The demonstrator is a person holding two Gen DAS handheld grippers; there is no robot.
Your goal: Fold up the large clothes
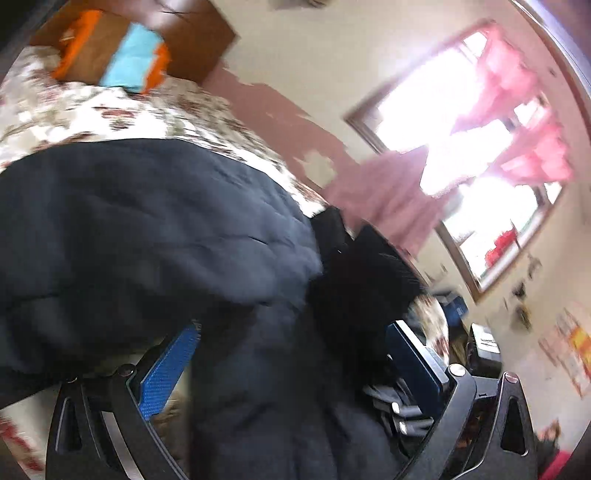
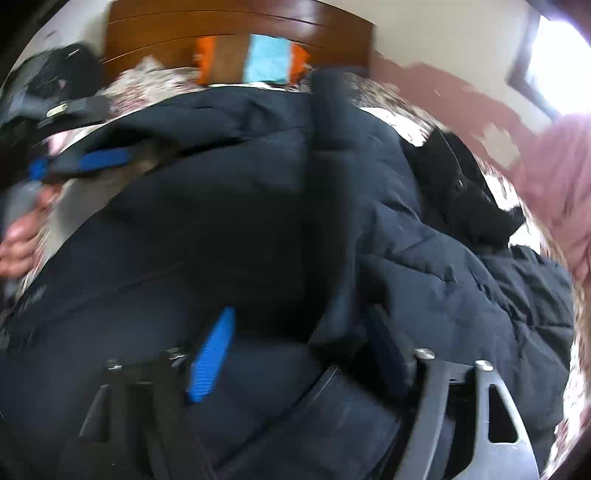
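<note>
A large dark navy padded jacket lies bunched on a floral bedspread; it also fills the right wrist view. My left gripper has jacket fabric between its blue pads, jaws wide around a thick fold. It shows too at the left of the right wrist view, held by a hand. My right gripper has a thick jacket fold between its blue pads. A black fur-trimmed hood lies at the jacket's right.
A wooden headboard stands behind, with orange and light blue items against it. A pink cloth hangs right of the bed below a bright window with pink curtains. The bedspread surrounds the jacket.
</note>
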